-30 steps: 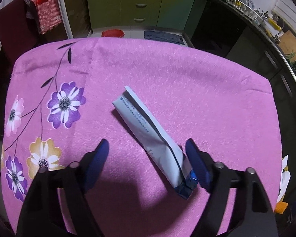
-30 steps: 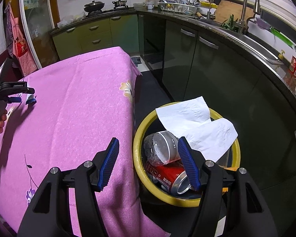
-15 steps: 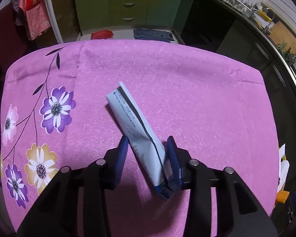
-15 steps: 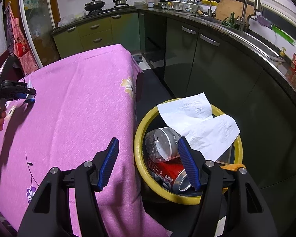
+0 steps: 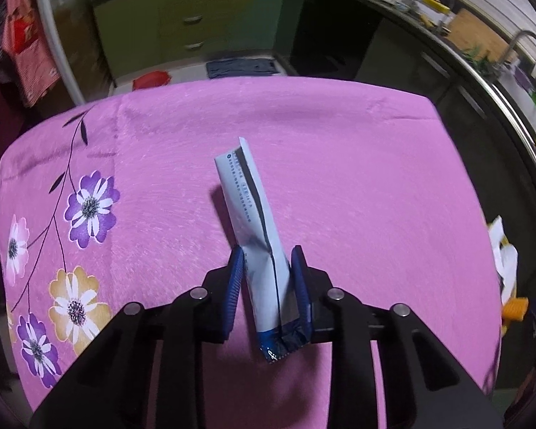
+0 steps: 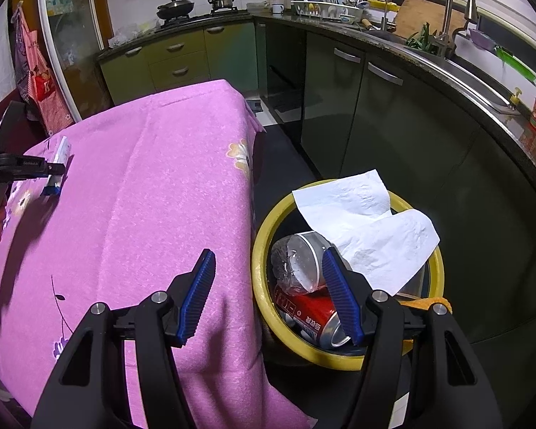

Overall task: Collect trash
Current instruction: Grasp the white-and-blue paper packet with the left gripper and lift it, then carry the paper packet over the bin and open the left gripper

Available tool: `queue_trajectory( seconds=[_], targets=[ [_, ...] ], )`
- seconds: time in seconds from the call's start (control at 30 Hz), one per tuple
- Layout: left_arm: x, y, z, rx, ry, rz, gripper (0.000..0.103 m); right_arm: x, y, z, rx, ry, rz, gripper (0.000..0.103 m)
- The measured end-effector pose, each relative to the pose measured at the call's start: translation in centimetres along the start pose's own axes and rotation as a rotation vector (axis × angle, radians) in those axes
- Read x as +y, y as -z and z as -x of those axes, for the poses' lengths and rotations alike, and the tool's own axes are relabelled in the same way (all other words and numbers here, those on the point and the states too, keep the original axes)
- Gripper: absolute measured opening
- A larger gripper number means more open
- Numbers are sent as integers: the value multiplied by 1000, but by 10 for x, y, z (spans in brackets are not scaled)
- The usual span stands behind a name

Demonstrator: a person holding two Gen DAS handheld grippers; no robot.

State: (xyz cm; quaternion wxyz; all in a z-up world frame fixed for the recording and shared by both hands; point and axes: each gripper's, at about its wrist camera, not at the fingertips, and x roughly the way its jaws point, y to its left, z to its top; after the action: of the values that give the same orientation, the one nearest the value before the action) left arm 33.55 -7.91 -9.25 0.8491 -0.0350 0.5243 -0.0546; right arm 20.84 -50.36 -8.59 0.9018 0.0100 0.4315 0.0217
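A long white wrapper (image 5: 253,214) with a blue end sits pinched between the blue pads of my left gripper (image 5: 266,261), lifted a little off the pink flowered tablecloth (image 5: 357,186). From the right wrist view the same wrapper (image 6: 59,164) shows at the far left in the left gripper (image 6: 55,169), held by a hand. My right gripper (image 6: 268,261) stands open with nothing between its fingers, over the table's edge beside the yellow-rimmed trash bin (image 6: 264,236).
The bin holds a clear plastic bottle (image 6: 296,261), a red can (image 6: 311,316) and white paper (image 6: 368,228) draped over its rim. Dark kitchen cabinets (image 6: 393,125) and a sink counter run behind it. Floor lies between table and cabinets.
My left gripper closed from wide open onto the wrapper, then lifted and swung it more upright. The right gripper stayed put and open.
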Motion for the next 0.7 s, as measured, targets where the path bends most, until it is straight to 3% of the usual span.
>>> queue_trajectory(
  seconds=[0.43,0.7],
  targets=[
    [-64,39,82,-96,112,-262,26,-17,19,51,-95,-21,-98,62],
    [-129,55,109,-122,223,-412,26,-55,44,91,-144,35,-210,62]
  ],
)
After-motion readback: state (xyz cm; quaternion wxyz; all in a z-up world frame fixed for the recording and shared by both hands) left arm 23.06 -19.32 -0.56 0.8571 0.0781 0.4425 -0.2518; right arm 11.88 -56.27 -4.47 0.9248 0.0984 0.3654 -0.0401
